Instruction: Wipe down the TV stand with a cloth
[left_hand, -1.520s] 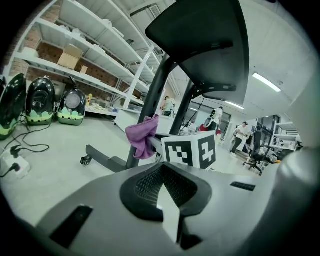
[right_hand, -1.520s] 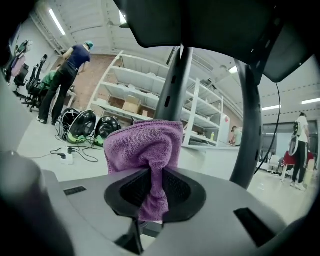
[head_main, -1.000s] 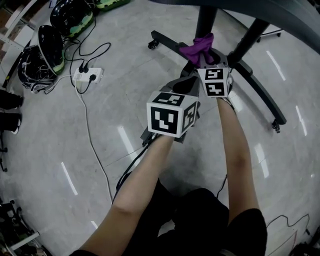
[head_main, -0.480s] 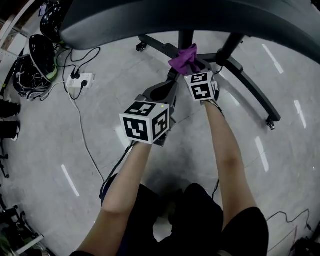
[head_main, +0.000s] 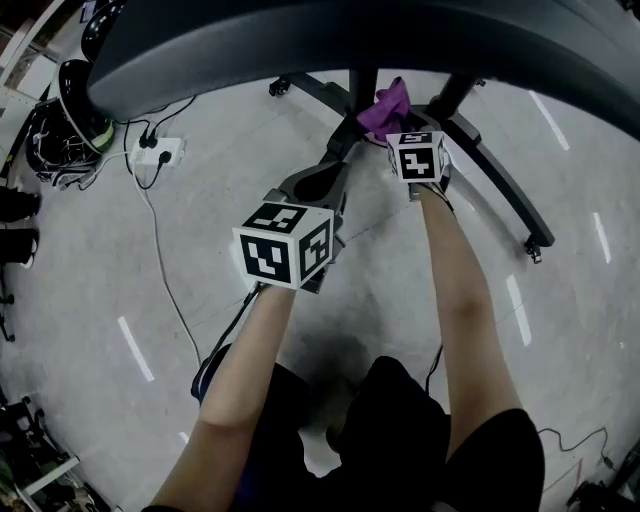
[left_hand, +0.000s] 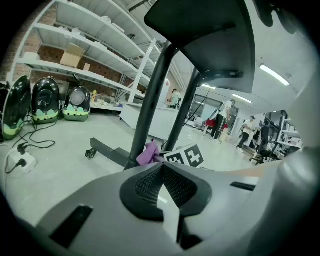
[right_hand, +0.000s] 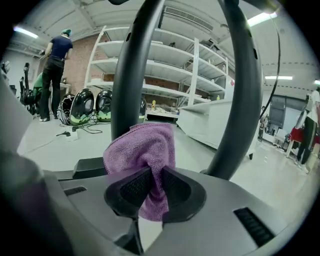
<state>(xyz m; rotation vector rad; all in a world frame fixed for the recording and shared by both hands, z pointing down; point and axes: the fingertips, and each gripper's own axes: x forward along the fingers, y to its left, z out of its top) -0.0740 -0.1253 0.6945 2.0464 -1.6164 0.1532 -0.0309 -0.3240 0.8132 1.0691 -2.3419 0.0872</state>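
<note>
While the right tool (right_hand: 156, 175) pinches the cloth (right_hand: 141, 145) just beside the stand's left post (right_hand: 131, 65), the left tool (left_hand: 161, 169) is pressed together, empty.

The right tool (right_hand: 156, 172) pinches a purple cloth (right_hand: 142, 145) between its closed jaws, bunched against the dark left stand post (right_hand: 131, 75). A second post (right_hand: 240, 100) rises at right, white shelves (right_hand: 165, 65) far behind.

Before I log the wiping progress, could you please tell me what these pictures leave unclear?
Right gripper view: the cloth covers its own contact with the post behind it; touching cannot be told.
Head view: the dark panel hides the posts' upper parts; the marker cube hides the right tongs.
</note>
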